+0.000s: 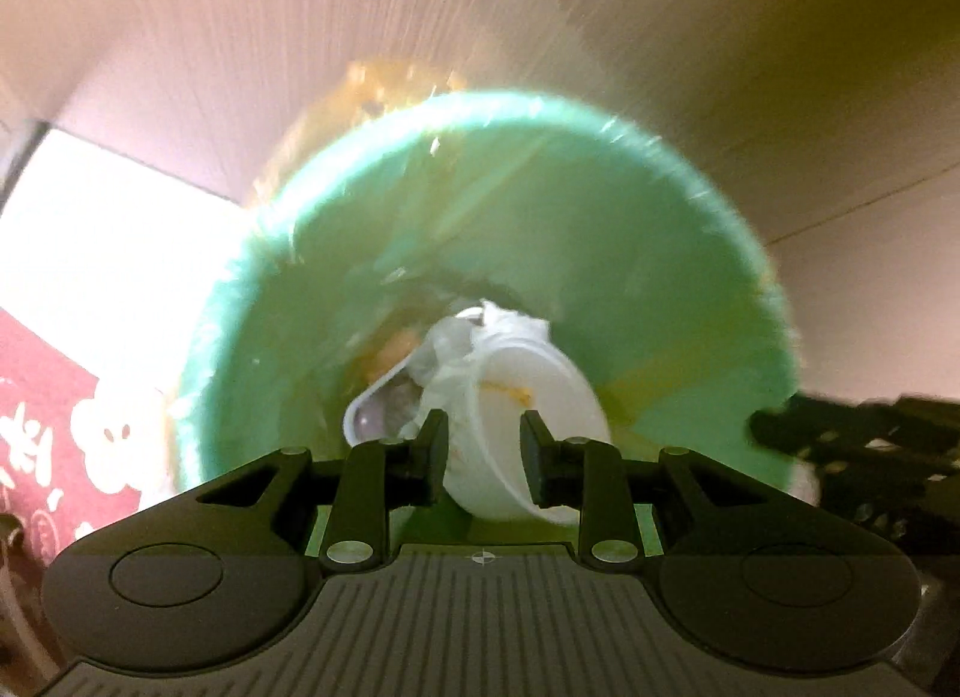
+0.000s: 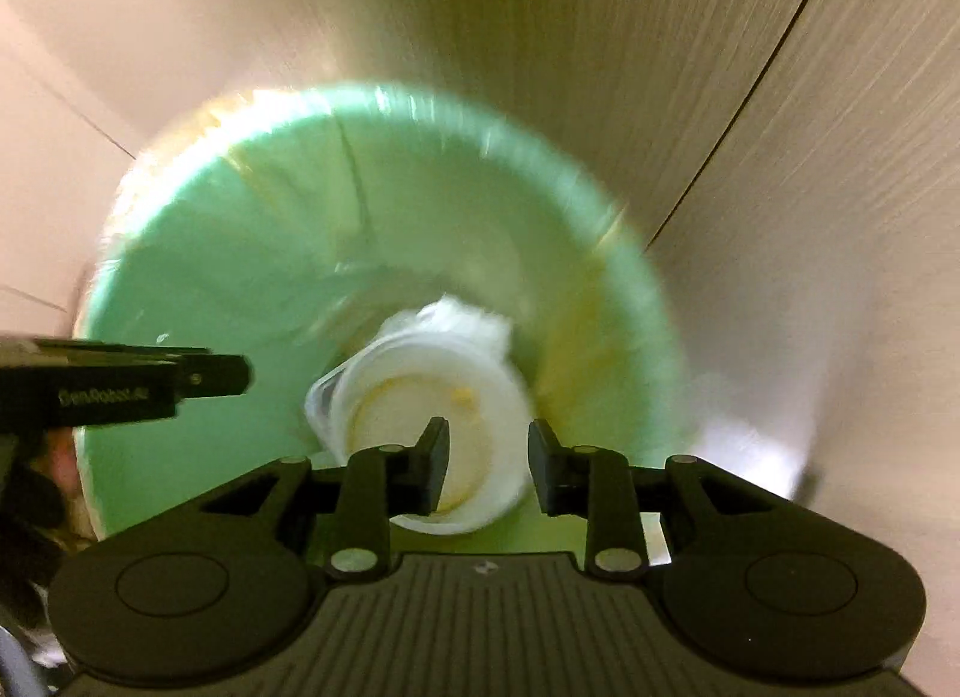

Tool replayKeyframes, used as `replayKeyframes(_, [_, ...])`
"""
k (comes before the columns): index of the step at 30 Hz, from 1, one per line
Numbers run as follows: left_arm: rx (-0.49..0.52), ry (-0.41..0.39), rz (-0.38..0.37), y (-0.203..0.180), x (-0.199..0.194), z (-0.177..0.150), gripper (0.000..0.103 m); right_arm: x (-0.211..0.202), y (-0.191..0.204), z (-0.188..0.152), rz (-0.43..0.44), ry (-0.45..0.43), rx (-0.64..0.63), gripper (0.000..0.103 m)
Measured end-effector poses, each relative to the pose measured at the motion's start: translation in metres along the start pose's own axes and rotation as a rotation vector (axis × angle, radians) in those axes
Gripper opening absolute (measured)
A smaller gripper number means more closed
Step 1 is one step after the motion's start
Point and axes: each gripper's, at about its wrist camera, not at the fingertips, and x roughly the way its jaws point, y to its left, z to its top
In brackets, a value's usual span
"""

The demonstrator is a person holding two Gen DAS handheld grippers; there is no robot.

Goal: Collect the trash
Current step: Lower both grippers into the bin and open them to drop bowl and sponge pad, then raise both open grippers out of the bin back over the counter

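A trash bin lined with a green bag (image 1: 540, 205) fills both views, seen from above; it also shows in the right wrist view (image 2: 240, 253). At its bottom lie a white bowl (image 1: 528, 397) with yellow smears, crumpled white tissue (image 1: 462, 349) and a clear plastic lid (image 1: 372, 415). The bowl (image 2: 432, 397) and tissue (image 2: 468, 325) also show in the right wrist view. My left gripper (image 1: 485, 451) is open and empty above the bin's mouth. My right gripper (image 2: 487, 457) is open and empty above the bin too. Both views are blurred.
The bin stands on a pale wood-grain floor (image 2: 750, 97). A red mat with white flowers (image 1: 54, 427) lies left of the bin. The other gripper shows at the right edge of the left wrist view (image 1: 864, 445) and at the left edge of the right wrist view (image 2: 120, 385).
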Motion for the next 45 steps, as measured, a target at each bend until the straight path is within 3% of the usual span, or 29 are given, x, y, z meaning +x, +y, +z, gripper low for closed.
replayKeyframes(5, [0.012, -0.093, 0.007, -0.008, -0.078, 0.012, 0.029, -0.088, -0.023, 0.002, -0.063, -0.184, -0.022, 0.029])
replayKeyframes(9, [0.03, -0.206, 0.007, -0.007, -0.143, 0.029, 0.026, -0.138, -0.039, 0.0, -0.139, -0.325, -0.027, 0.035])
replayKeyframes(16, [0.128, -0.515, -0.027, -0.014, -0.249, 0.044, 0.026, -0.214, -0.062, -0.004, -0.344, -0.506, -0.02, 0.035])
replayKeyframes(21, [0.153, -0.612, -0.077, -0.023, -0.298, 0.058, 0.025, -0.274, -0.067, -0.012, -0.454, -0.66, -0.004, 0.035])
replayKeyframes(26, [0.209, -0.698, -0.135, -0.05, -0.326, 0.071, 0.026, -0.321, -0.077, -0.005, -0.452, -0.74, 0.053, 0.045])
replayKeyframes(33, [0.219, -0.676, -0.243, -0.128, -0.322, 0.112, 0.026, -0.335, -0.098, 0.024, -0.443, -0.77, 0.138, 0.059])
replayKeyframes(35, [0.19, -0.646, -0.277, -0.152, -0.317, 0.12, 0.025, -0.342, -0.118, 0.033, -0.422, -0.789, 0.182, 0.068])
replayKeyframes(38, [0.195, -0.621, -0.35, -0.187, -0.31, 0.13, 0.026, -0.351, -0.161, 0.049, -0.371, -0.813, 0.265, 0.073])
replayKeyframes(41, [0.214, -0.597, -0.341, -0.223, -0.298, 0.142, 0.026, -0.353, -0.209, 0.074, -0.306, -0.793, 0.337, 0.076])
replayKeyframes(45, [0.215, -0.506, -0.303, -0.268, -0.271, 0.17, 0.026, -0.344, -0.254, 0.107, -0.245, -0.788, 0.333, 0.076])
